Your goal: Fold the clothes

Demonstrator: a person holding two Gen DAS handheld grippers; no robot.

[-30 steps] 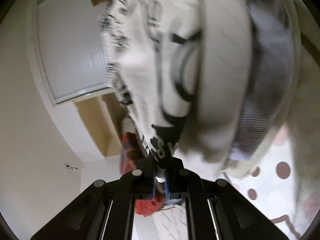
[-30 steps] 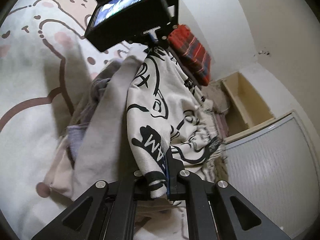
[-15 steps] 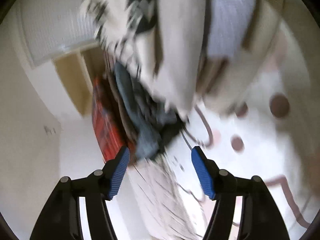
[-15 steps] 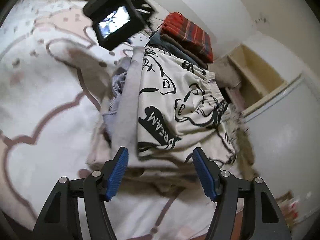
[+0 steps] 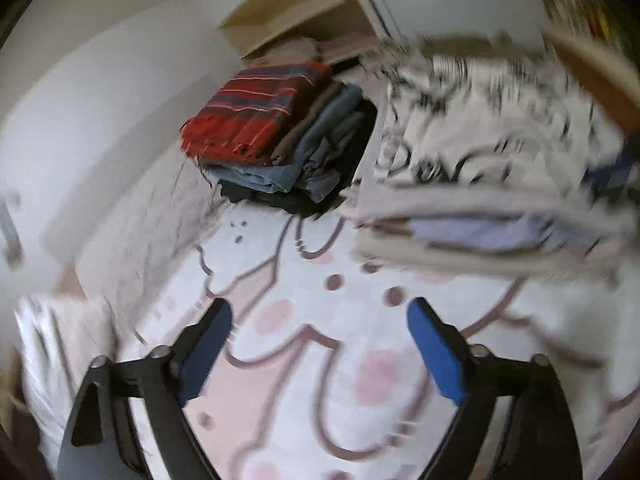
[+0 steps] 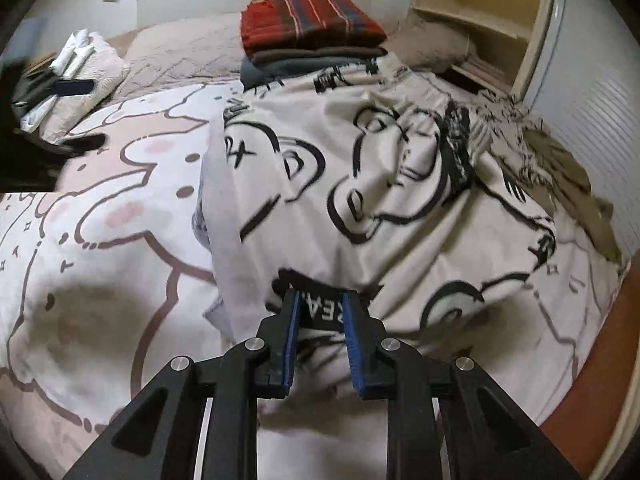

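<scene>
On a bed covered by a white quilt with pink cartoon outlines (image 6: 100, 216), a cream garment printed with black cartoon faces (image 6: 360, 184) lies folded atop a small pile of pale clothes, just in front of a stack of folded clothes topped by a red striped blanket (image 6: 312, 20). The right gripper (image 6: 319, 308) is closing its blue pads on the garment's near edge, cloth between them. The left gripper (image 5: 320, 344) is opening wide over bare quilt, holding nothing. The fold looks nearly finished; next probably comes tidying that edge or shifting the garment.
</scene>
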